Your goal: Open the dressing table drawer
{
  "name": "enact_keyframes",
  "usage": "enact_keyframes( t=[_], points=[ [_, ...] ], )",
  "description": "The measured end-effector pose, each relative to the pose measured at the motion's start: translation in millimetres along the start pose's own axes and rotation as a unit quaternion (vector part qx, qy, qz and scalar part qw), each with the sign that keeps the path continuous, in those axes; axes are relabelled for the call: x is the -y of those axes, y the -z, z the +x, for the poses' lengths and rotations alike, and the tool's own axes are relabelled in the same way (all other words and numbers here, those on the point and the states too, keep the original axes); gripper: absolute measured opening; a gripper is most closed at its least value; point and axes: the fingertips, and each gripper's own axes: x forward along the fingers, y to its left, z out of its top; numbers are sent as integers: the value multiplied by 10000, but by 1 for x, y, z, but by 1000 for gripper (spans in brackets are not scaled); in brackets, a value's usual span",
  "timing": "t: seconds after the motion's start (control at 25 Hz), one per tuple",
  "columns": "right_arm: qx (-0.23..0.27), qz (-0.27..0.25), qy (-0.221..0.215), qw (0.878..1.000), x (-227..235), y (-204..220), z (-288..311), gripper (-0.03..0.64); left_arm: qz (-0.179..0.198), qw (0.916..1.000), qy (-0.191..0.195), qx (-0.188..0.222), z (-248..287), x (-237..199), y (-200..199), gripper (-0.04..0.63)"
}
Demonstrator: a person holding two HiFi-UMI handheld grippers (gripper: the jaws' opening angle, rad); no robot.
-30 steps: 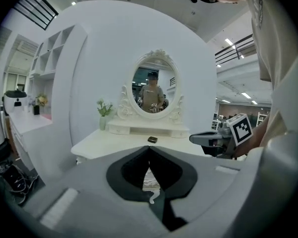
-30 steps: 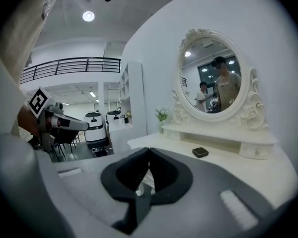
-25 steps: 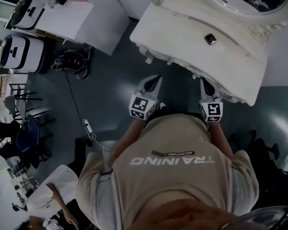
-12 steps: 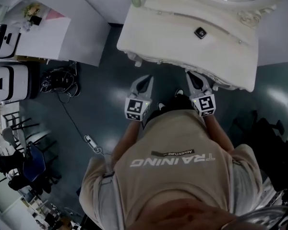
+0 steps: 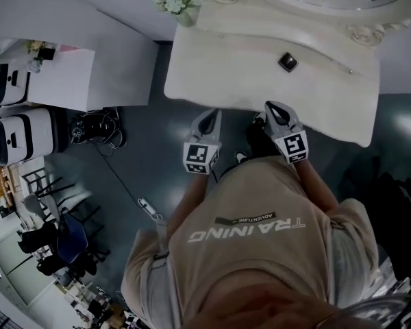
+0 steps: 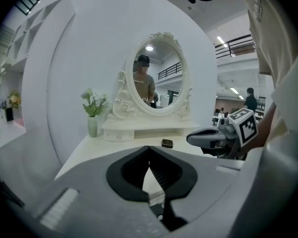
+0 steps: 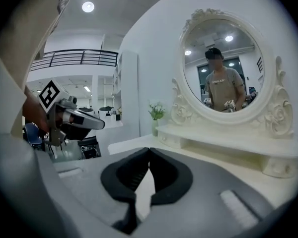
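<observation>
The white dressing table [image 5: 233, 81] fills the top of the head view, with its oval mirror [image 6: 159, 81] behind. Its front drawer is hidden under the tabletop's edge. My left gripper [image 5: 209, 117] is shut and empty, its tips just short of the table's front edge. My right gripper [image 5: 273, 108] is also shut and empty, its tips at that edge, further right. In the left gripper view the shut left gripper [image 6: 149, 150] points over the tabletop, with the right gripper [image 6: 194, 139] beside it. The right gripper [image 7: 149, 151] faces the mirror [image 7: 228, 68].
A small dark object [image 5: 288, 62] lies on the tabletop. A vase of flowers [image 5: 178, 2] stands at its back left corner. Left of the table are a white desk [image 5: 89, 53], white cases [image 5: 24, 136], a cable tangle [image 5: 96, 129] and a power strip [image 5: 148, 208] on the floor.
The person has stepped closer to the dressing table. Both shut grippers have moved forward and a little down, from the open floor to the table's front edge.
</observation>
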Motion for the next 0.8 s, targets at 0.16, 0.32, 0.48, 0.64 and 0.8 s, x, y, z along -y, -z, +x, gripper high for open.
enact_keyframes(
  t=[0.16, 0.32, 0.48, 0.64, 0.8],
  points=[
    [288, 83, 121, 9995, 56, -26, 43, 5, 508, 9987, -59, 47, 48, -22, -36, 8],
    [462, 80, 44, 9989, 88, -39, 64, 3, 397, 9990, -217, -27, 88, -45, -51, 8],
    [483, -31, 33, 9988, 119, -42, 71, 4, 459, 9988, -165, -74, 126, -57, -68, 8],
    [666, -13, 102, 9977, 140, -56, 71, 4, 534, 9984, -142, -87, 149, -75, -84, 8],
    [727, 93, 278, 9969, 159, -60, 58, 5, 525, 9981, -210, -264, 179, -86, -69, 8]
  ],
)
